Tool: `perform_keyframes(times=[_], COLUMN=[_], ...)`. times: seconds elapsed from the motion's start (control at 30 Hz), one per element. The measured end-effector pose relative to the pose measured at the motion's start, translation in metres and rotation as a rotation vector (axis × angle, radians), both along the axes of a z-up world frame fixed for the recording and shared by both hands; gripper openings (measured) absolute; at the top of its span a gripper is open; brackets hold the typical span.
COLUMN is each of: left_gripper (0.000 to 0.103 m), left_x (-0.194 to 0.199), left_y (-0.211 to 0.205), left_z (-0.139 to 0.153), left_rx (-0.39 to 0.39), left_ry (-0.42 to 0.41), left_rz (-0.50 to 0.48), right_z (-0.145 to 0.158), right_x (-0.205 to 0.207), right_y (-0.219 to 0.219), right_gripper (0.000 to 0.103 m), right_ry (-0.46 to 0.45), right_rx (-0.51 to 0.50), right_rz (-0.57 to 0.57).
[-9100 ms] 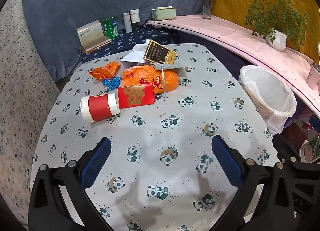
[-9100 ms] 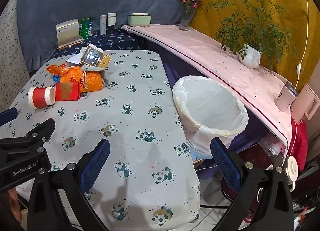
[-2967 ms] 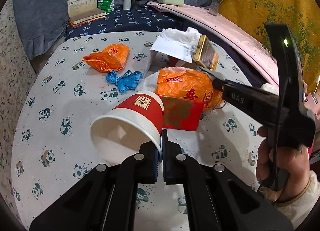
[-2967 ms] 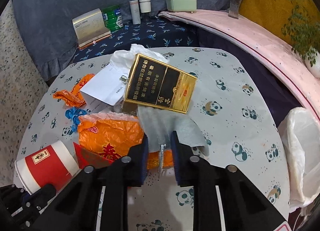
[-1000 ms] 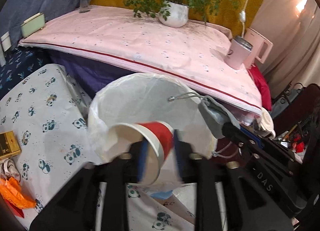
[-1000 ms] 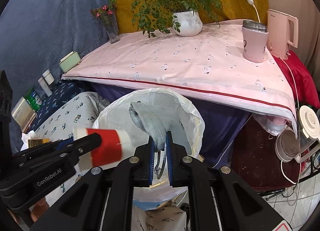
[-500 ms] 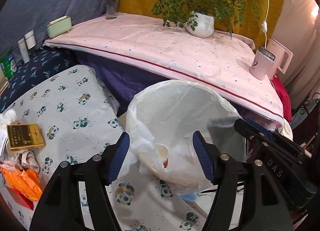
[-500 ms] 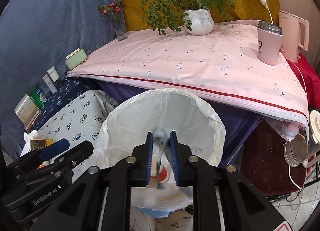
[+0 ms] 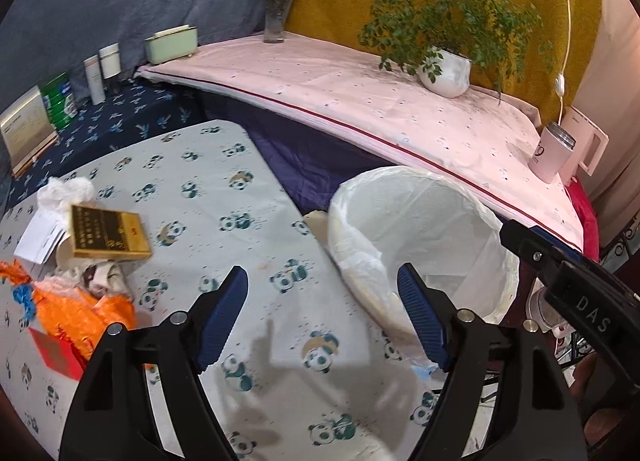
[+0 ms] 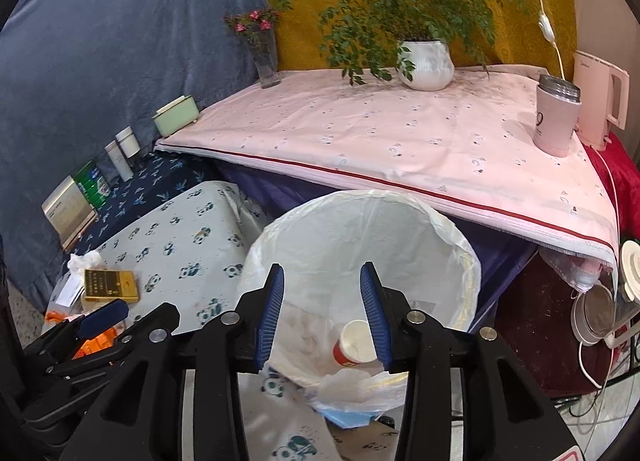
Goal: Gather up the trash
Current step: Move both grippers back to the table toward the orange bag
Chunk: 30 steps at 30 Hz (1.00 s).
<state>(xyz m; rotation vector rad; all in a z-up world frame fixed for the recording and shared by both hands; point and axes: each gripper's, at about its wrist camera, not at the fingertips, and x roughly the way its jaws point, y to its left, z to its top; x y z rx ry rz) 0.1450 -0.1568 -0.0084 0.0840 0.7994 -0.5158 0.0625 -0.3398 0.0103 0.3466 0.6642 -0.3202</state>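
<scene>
The paper cup (image 10: 354, 342), red with a white inside, lies at the bottom of the lined trash bin (image 10: 452, 237), mouth up toward the camera. Only the right wrist view looks down into the bin and shows it; from the left wrist view the bin (image 9: 472, 205) shows just its white liner and rim, and what lies inside is hidden.

The right gripper (image 10: 322, 315) hangs over the bin's mouth, its jaws opening with nothing clamped between them; the cup is seen through the gap, well below. The left gripper (image 9: 320, 313) is over the edge of the panda-print table (image 9: 200, 181), beside the bin, jaws opening wide and empty.

The left view shows the remaining trash on the table: a gold and black box (image 9: 106, 232) resting on white paper (image 9: 40, 235) and crumpled tissue (image 9: 66, 189), an orange bag (image 9: 76, 313), and a red packet (image 9: 56, 353) at the table's near edge. The right view catches only the box (image 10: 110, 285) and a sliver of the orange bag, the rest hidden behind the left gripper's body (image 10: 80, 341).
</scene>
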Motion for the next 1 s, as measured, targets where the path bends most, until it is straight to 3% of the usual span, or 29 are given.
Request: perform_keyframes(times=[0.4,1.0], left_gripper=[0.086,0.091], left_x=[-0.006,-0.012], left_y=[0.089,0.219], left_z=[0.001,-0.023], left_rx=[0.000,0.049], left_ry=[-0.012,0.033], left_rz=[0.161,0.379], right_z=[0.011,-0.002], right_x=[0.012,0.038], right_y=[0.069,0.182], right_gripper=[0.045,0.057], right_ry=[-0.001,0.044], right_rx=[-0.024,-0.020], right_rz=[0.121,0.342])
